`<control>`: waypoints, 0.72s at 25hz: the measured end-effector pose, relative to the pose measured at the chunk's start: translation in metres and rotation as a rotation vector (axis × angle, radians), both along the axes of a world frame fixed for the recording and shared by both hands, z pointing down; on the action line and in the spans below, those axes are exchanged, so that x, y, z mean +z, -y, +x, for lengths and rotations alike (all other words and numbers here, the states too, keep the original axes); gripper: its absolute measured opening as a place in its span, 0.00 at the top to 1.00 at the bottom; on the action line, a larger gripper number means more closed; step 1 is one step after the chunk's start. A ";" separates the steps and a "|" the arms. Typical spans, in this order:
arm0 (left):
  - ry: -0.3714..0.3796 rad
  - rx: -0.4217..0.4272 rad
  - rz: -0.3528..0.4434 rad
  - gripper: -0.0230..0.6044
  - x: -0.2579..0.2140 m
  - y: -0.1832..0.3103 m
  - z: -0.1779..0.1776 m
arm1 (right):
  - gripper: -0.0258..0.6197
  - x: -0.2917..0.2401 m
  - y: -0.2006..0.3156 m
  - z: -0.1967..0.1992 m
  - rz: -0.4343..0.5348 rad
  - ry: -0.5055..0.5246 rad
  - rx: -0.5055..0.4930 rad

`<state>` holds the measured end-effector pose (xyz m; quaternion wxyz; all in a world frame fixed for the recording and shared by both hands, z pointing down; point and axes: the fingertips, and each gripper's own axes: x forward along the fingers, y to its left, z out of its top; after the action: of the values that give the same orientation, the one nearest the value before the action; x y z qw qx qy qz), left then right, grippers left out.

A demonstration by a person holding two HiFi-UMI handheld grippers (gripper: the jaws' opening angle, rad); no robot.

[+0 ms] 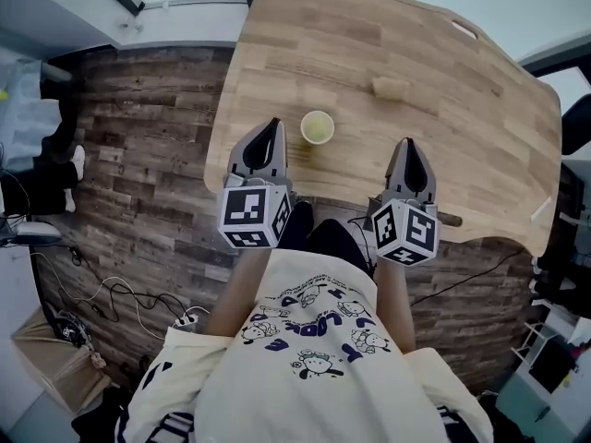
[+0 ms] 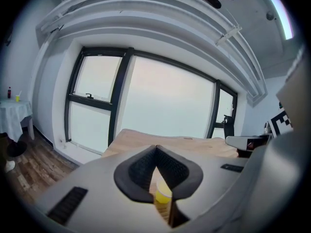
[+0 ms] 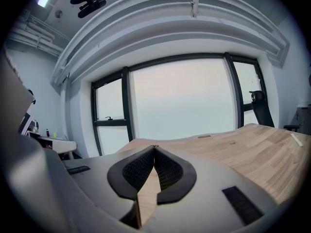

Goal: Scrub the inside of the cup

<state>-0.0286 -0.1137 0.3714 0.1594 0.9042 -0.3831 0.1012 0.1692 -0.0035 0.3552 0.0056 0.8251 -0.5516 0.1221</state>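
Note:
A small yellow-green cup [image 1: 317,126] stands upright on the wooden table [image 1: 462,109], near its front edge. A small tan block [image 1: 390,87], perhaps a sponge, lies further back to the right. My left gripper [image 1: 272,123] is shut and empty, its tips just left of the cup and apart from it. Through the left gripper view the cup [image 2: 162,196] shows below the closed left gripper [image 2: 156,147]. My right gripper [image 1: 409,142] is shut with nothing in it, over the table's front edge to the right of the cup. Only tabletop shows past the right gripper [image 3: 154,147] in its own view.
The table edge curves in towards the person's body. Dark plank floor [image 1: 148,173] lies to the left with cables [image 1: 120,293] and a cardboard box [image 1: 51,353]. A white strip [image 1: 464,29] lies at the table's far side. Large windows [image 2: 165,106] stand beyond the table.

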 end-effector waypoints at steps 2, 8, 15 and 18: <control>-0.001 0.002 -0.007 0.93 0.003 0.003 0.000 | 0.92 0.001 0.001 0.002 -0.009 -0.003 0.007; -0.006 0.009 -0.025 0.93 0.007 0.007 0.003 | 0.92 0.005 0.003 0.008 -0.036 -0.010 0.019; 0.014 -0.007 -0.043 0.93 0.014 0.010 0.005 | 0.92 0.012 0.011 0.016 -0.093 -0.050 -0.040; 0.029 -0.023 -0.053 0.93 0.019 0.011 0.007 | 0.92 0.019 0.018 0.022 -0.109 -0.028 -0.074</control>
<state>-0.0219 -0.1248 0.3902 0.1791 0.8935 -0.3931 0.1226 0.1915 -0.0212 0.3746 0.0630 0.8043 -0.5740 0.1401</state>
